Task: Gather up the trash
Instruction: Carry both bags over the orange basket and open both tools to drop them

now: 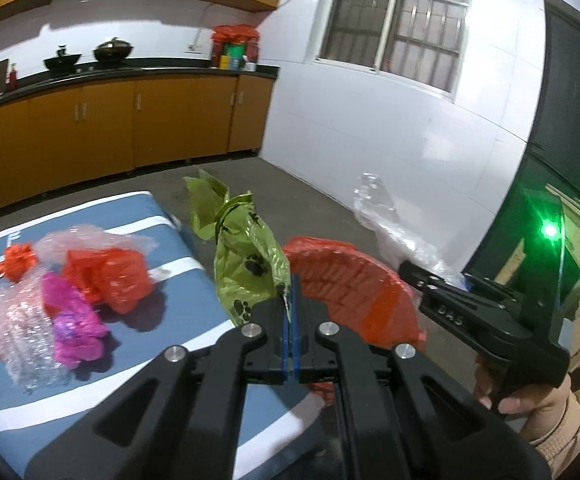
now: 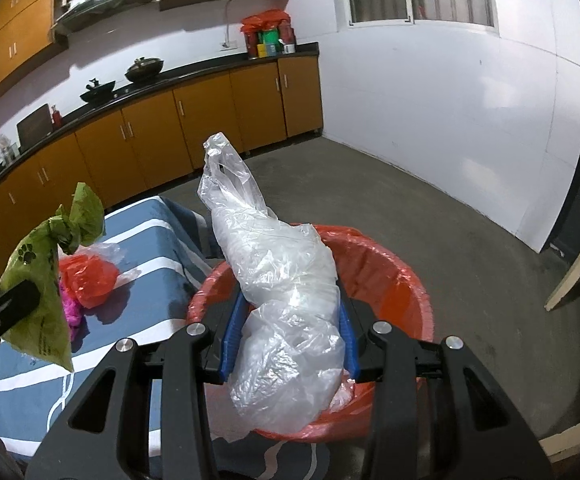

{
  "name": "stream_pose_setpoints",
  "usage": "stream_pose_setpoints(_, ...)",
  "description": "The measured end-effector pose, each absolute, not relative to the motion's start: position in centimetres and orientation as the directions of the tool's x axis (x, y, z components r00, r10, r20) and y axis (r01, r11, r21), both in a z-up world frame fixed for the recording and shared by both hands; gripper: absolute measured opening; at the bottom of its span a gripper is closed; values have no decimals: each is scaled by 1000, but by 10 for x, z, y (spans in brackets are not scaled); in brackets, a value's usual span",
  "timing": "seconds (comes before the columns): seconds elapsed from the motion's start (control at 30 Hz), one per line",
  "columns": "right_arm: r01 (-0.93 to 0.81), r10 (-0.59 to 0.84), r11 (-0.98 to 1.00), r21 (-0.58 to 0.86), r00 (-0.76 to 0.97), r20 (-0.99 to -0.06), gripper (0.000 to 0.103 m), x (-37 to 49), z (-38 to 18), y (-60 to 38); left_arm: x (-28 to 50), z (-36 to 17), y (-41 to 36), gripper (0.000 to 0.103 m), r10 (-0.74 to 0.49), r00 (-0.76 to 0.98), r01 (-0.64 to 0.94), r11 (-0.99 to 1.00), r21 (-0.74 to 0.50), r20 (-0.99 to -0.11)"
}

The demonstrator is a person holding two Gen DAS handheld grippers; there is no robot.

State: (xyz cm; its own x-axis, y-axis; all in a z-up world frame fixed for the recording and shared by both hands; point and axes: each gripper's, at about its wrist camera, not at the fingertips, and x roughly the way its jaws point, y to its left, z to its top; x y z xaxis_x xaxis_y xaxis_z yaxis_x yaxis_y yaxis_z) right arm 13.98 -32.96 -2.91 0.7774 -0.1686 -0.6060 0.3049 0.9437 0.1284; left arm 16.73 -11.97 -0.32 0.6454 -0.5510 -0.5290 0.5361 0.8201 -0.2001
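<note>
Kitchen, striped table [image 1: 90, 216], left gripper [image 1: 290, 320] pinching green bag [image 1: 246, 264], right gripper [image 2: 290, 340] gripping clear bag [image 2: 278, 280]

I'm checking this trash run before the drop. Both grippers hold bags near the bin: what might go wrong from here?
1. The clear plastic bag bulges wide between the right gripper jaws; part may drape over the red-lined bin rim.
2. The left gripper pinches only an edge of the green bag, which hangs above the mat, not the bin. It may slip.
</note>
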Motion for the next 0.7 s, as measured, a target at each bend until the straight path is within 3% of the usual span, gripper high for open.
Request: stream_pose_setpoints(0.7, 398, -163, 890, 223, 734, -659, 42, 150, -48, -379, 191, -44, -206, 3, -630, 497, 653, 724, -222, -597)
